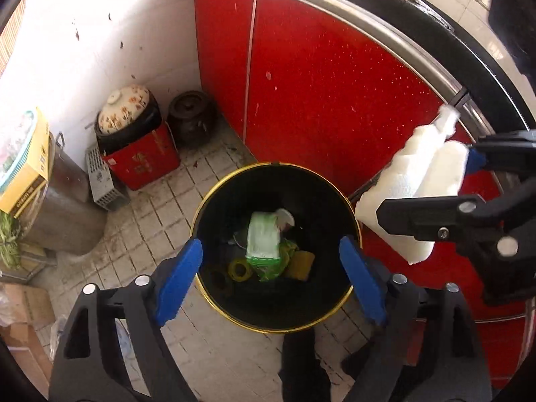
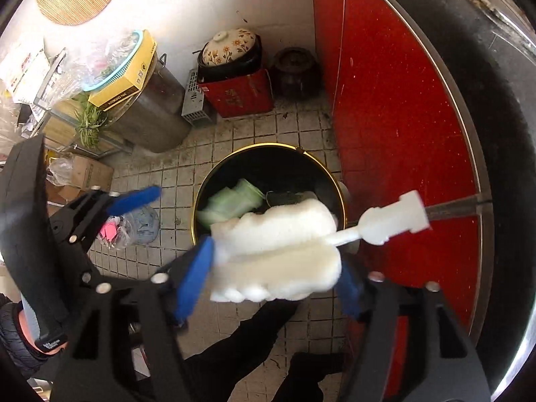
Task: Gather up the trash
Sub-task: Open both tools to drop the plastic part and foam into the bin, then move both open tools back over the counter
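Your right claw (image 2: 274,278) is clamped on a white sponge brush (image 2: 278,251), its blue pads pressing the foam from both sides. The brush's white stem and knobbed plastic end (image 2: 392,221) stick out past the foam toward the red cabinet (image 2: 402,127). You hold it above the floor, over the near edge of the bin (image 2: 201,201).

Your left claw (image 1: 271,278) stands apart, holding nothing, with its blue pads (image 1: 177,281) framing the bin (image 1: 335,315) below. From this side the brush (image 1: 412,184) hangs to the right of the bin, just past its rim.

The bin is round and black with a gold rim, and it sits on the tiled floor (image 1: 160,214) against the cabinet. Inside it lie a pale green and white packet (image 1: 263,238), a yellow ring (image 1: 239,269), a yellow-brown lump (image 1: 301,264) and a white cup-like piece (image 1: 284,217).

Farther off, in the corner, a red box (image 1: 144,164) carries a black pot with a flowered lid (image 1: 122,109). A dark jar (image 1: 191,117) stands beside it. To the left a metal drum (image 1: 60,207) bears a yellow box (image 1: 26,167).
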`<state>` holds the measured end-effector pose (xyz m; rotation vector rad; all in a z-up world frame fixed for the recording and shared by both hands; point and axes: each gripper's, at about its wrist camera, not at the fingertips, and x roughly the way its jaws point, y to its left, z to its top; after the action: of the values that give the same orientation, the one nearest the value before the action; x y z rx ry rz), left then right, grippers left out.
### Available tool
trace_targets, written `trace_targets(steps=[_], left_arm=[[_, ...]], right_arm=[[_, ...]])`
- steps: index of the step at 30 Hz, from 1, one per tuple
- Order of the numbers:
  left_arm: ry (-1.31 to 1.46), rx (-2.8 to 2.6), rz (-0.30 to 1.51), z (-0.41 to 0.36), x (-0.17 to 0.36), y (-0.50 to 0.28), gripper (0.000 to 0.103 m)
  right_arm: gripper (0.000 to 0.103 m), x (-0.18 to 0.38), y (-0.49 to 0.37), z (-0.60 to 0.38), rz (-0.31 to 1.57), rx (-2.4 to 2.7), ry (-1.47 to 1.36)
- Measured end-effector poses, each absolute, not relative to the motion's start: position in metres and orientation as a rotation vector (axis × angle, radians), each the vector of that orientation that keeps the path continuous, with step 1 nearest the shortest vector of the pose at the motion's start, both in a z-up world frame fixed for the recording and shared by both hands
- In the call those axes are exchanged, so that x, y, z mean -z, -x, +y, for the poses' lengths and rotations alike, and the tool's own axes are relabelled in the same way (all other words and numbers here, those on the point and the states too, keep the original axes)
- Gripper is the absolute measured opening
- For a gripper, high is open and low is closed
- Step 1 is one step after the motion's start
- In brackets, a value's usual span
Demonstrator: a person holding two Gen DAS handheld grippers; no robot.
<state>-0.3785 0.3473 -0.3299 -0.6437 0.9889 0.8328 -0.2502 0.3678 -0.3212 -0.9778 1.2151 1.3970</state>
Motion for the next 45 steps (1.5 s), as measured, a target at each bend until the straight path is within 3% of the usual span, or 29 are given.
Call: trace_targets(steps=[2, 5, 10, 16, 22, 27, 37, 45], left_arm=[[0.632, -0.833, 1.011, 0.345, 0.330, 0.378, 0.082], [0.603, -0.857, 1.026, 0.339, 0.321, 0.380, 0.082], [0.589, -0.882, 0.997, 0.328, 0.290, 0.385, 0.084], [0.495, -0.875, 0.991, 0.311, 0.233, 0.370, 0.088], [0.379, -0.734, 0.942, 0.275, 0.159, 0.296, 0.095], [0.221, -0.450, 0.891, 0.214, 0.109, 0.189, 0.096], [-0.037, -0.015, 0.825, 0.066, 0.058, 0.041, 0.096], [-0.091, 0.090, 0.865, 0.011, 0.068, 0.008, 0.096]], right_arm=[[0.072, 0.320, 0.248, 0.368, 1.221, -1.403, 0.975], [0.081, 0.316, 0.252, 0.367, 1.221, -1.420, 0.982], [0.081, 0.294, 0.254, 0.362, 1.196, -1.436, 0.981], [0.081, 0.217, 0.219, 0.322, 1.123, -1.393, 0.857], [0.088, 0.107, 0.132, 0.216, 0.974, -1.182, 0.637], [0.088, 0.053, 0.059, 0.097, 0.923, -0.877, 0.422], [0.088, 0.032, -0.003, -0.125, 0.897, -0.417, 0.090], [0.088, 0.050, -0.022, -0.175, 0.925, -0.366, 0.020]])
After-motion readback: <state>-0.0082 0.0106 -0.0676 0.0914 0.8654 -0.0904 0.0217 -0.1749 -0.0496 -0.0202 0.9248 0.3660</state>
